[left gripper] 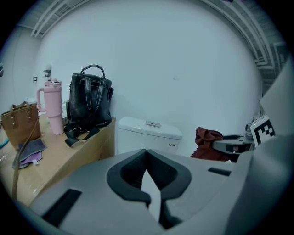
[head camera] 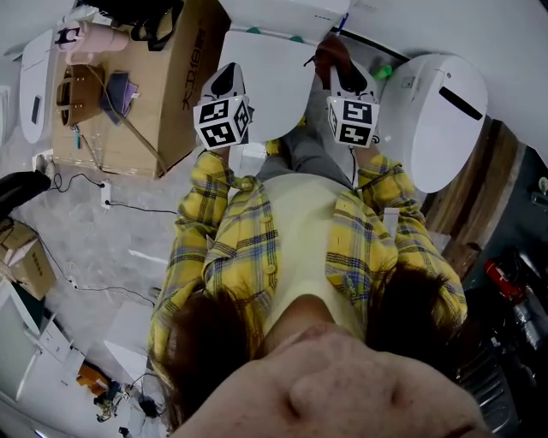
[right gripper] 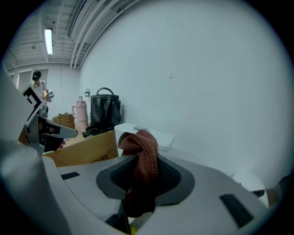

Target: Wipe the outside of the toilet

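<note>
The white toilet stands straight ahead, its shut lid (head camera: pixel 272 79) below me and its tank (head camera: pixel 282 10) (left gripper: pixel 147 134) (right gripper: pixel 164 137) against the wall. My right gripper (head camera: pixel 338 70) (right gripper: pixel 144 158) is shut on a dark red cloth (head camera: pixel 328 50) (right gripper: pixel 143 163) (left gripper: pixel 206 139), held in the air above the lid's right side, short of the tank. My left gripper (head camera: pixel 226 84) (left gripper: pixel 147 152) hovers over the lid's left edge, shut, with nothing between its pads. Each gripper shows in the other's view: the right gripper (left gripper: pixel 233 146) and the left gripper (right gripper: pixel 50 131).
A cardboard box (head camera: pixel 163 94) stands left of the toilet and bears a black bag (left gripper: pixel 89 103), a pink tumbler (left gripper: pixel 54 108) and a brown handbag (left gripper: pixel 20 124). A second white toilet (head camera: pixel 441 115) stands close on the right. Cables (head camera: pixel 86 192) run over the floor at left.
</note>
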